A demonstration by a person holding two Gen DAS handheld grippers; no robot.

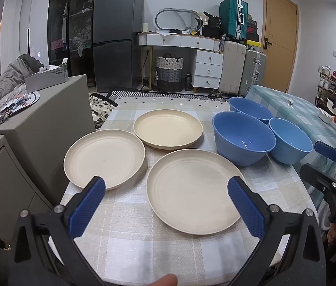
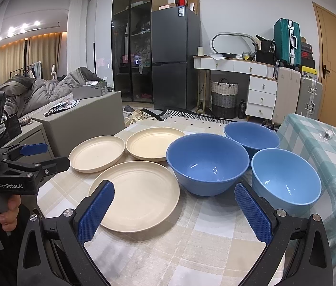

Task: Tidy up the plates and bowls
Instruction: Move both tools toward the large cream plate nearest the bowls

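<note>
Plainly: three cream plates (image 1: 193, 190), three glossy blue bowls (image 1: 244, 138).

Even, soft indoor light, small glints inside the blue bowls (image 2: 208, 164), sharp focus, strong fisheye bending at edges.

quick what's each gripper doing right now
Left gripper: open, holding nothing, above the near plate.
Right gripper: open, holding nothing.
</note>
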